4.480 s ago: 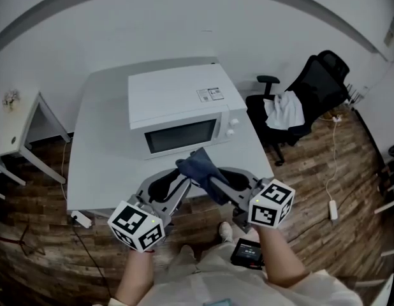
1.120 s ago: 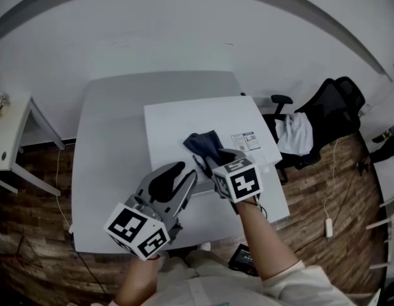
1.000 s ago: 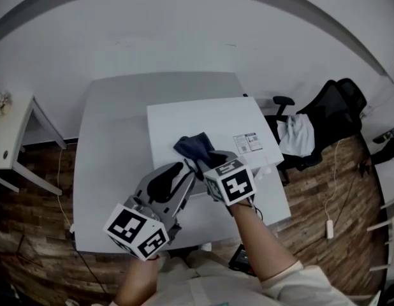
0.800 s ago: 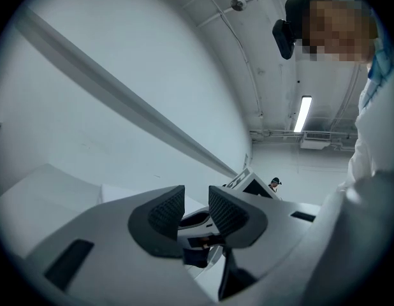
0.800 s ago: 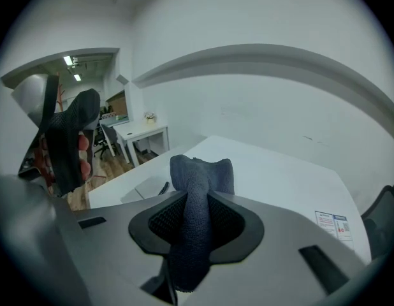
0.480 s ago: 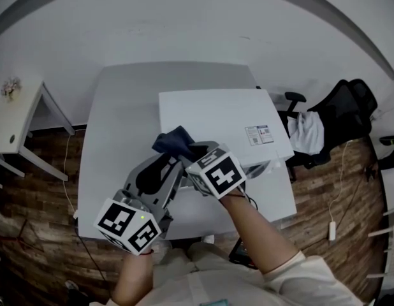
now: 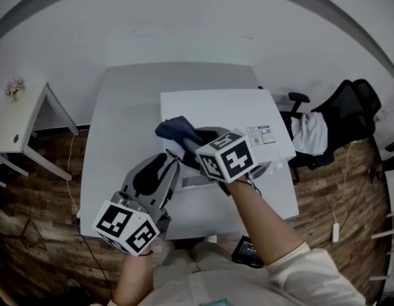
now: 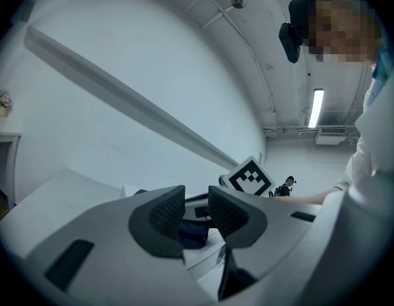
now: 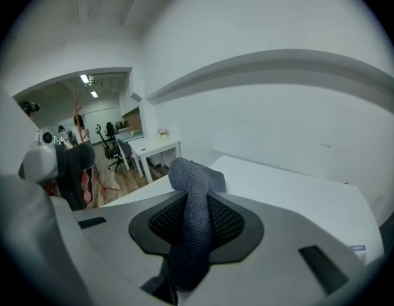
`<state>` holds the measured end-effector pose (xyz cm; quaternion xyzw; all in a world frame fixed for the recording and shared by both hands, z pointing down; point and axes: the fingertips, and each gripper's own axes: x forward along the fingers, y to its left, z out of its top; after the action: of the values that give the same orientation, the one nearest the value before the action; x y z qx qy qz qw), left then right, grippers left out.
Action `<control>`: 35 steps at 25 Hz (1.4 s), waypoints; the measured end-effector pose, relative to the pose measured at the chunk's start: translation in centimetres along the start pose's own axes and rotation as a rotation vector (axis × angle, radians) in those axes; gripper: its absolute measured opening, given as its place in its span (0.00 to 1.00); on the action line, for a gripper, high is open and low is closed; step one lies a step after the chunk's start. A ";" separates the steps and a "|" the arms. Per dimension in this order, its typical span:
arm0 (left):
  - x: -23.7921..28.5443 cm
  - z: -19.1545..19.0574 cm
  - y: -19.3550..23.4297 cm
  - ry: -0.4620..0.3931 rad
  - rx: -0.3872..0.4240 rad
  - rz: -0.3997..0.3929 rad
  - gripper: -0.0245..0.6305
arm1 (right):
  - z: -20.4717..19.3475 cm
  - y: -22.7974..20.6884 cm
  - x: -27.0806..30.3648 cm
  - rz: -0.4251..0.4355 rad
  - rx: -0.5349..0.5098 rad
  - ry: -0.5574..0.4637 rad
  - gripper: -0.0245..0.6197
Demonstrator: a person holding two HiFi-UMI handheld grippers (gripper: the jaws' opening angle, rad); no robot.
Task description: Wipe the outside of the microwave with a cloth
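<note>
Over the left edge of the microwave's (image 7: 229, 110) top, the right gripper (image 7: 189, 142) pinches a dark blue cloth (image 7: 173, 129) between its pads, a bunched fold standing out past the tips; the left gripper (image 7: 164, 163) hangs lower, in front, jaws part open with nothing between them; a thin pinch could let the cloth drag free on a hard stroke, and the unbraced microwave might slide on the grey table (image 7: 117, 129); whether the cloth actually presses the panel I cannot tell; the door and left side sit largely hidden behind both grippers.
</note>
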<state>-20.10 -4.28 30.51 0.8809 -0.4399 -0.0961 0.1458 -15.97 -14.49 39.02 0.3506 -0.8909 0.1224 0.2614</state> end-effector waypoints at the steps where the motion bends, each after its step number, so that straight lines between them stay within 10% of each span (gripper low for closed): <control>1: 0.1 -0.1 -0.1 0.003 0.004 0.001 0.21 | 0.5 -0.7 0.0 -0.024 -0.001 -0.016 0.20; 10: 1.5 -1.5 -0.7 0.044 0.008 0.016 0.21 | -1.8 -1.0 2.1 -0.049 -0.192 0.073 0.20; 35: 8.6 -3.3 -5.4 0.097 0.029 -0.098 0.21 | -7.2 -16.6 -7.0 -0.256 -0.086 0.118 0.20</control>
<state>-9.93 -7.56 31.42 0.9070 -0.3900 -0.0538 0.1493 2.49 -19.69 41.76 0.4420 -0.8264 0.0703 0.3417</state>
